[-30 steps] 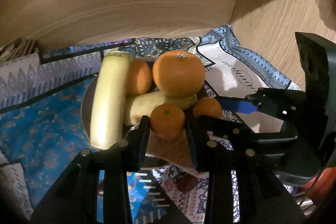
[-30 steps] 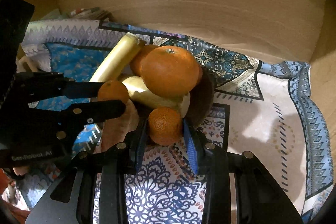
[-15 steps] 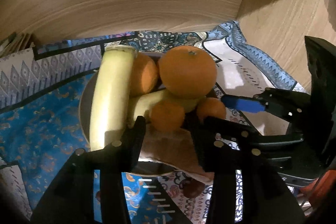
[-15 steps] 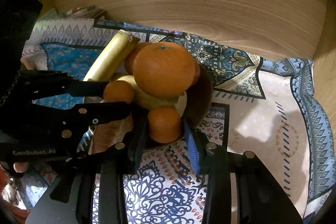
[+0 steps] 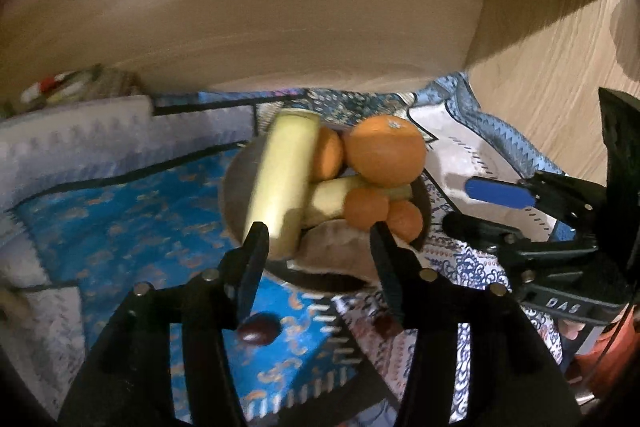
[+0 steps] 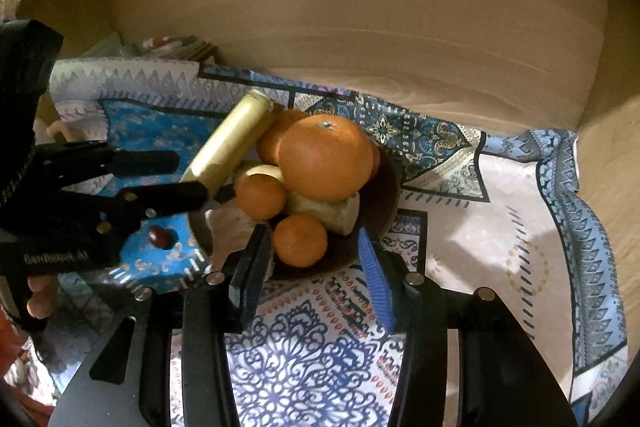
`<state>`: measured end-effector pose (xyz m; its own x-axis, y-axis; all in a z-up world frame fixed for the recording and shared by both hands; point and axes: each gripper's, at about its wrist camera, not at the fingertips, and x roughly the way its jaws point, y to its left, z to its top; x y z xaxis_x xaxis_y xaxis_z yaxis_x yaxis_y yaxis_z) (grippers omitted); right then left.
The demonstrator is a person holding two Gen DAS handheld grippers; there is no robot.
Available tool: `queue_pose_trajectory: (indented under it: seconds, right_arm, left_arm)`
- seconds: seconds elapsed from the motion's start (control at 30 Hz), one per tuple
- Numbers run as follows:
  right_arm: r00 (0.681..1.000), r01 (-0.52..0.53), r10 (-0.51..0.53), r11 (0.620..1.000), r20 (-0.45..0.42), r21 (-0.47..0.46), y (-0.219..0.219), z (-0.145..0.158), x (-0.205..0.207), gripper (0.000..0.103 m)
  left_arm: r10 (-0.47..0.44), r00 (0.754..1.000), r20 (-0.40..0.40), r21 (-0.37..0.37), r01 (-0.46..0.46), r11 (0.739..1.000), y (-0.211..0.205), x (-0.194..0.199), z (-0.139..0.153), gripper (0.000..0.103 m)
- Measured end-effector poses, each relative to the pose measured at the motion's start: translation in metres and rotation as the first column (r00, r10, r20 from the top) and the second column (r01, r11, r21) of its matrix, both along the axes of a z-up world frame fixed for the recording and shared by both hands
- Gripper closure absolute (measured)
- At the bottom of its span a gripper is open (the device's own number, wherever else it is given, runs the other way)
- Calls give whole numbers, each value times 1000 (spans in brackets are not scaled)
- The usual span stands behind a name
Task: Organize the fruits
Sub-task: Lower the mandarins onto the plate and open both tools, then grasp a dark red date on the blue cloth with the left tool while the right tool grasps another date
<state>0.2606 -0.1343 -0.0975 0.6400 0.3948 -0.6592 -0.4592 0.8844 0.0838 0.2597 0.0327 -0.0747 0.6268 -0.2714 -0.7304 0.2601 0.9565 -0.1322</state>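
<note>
Since a second ago: both grippers have let go of their small oranges and backed off from the bowl (image 6: 384,187); each had one pinched a moment back, now both fruits sit in the pile.
Left gripper (image 5: 316,239): jaws spread wide, nothing between them, hanging just short of the bowl's near rim.
Right gripper (image 6: 312,251): also wide open and empty, with the front small orange (image 6: 300,239) resting in the bowl right past its tips.
Where the fruit is: big orange (image 6: 326,157) on top, second small orange (image 6: 260,196) beside it, another orange (image 5: 330,153) tucked behind, two pale bananas (image 5: 284,179) leaning across, all heaped in the bowl on the desk.
Progress: looks nearly done to me, the main fruit is all gathered. Left over, I'd guess, are two small dark reddish fruits on the cloth (image 6: 480,247), one at (image 5: 258,329) and one half hidden behind a finger (image 5: 383,325).
Looks and feel: oranges round with dimpled skin, bananas smooth and blunt-ended, bowl dark and shallow, cloth thin with busy blue prints, the little dark ones glossy. There's a brownish lumpy thing (image 5: 336,247) in the bowl I can't identify.
</note>
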Motion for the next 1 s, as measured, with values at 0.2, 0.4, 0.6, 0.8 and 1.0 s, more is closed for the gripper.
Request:
queue_pose_trajectory:
  seconds: [0.2, 0.4, 0.6, 0.8, 1.0]
  right_arm:
    - [1000, 4, -4, 1000, 20, 6, 1, 7, -22, 61]
    - [1000, 7, -7, 1000, -28, 12, 6, -11, -43, 60]
    - [997, -6, 5, 1000, -81, -9, 21, -30, -50, 60]
    - [993, -22, 18, 999, -117, -28, 39, -42, -45, 60]
    - [987, -53, 45, 997, -151, -48, 54, -52, -34, 60]
  left_arm:
    - [42, 999, 4, 23, -42, 999, 27, -25, -1, 50]
    - [48, 997, -65, 36, -46, 998, 46, -41, -26, 50]
    - [7, 993, -121, 44, -2, 999, 45, -44, -48, 50]
    - [-23, 988, -151, 54, 31, 998, 36, -30, -62, 56]
    - [-37, 987, -154, 56, 46, 997, 33, -21, -69, 59]
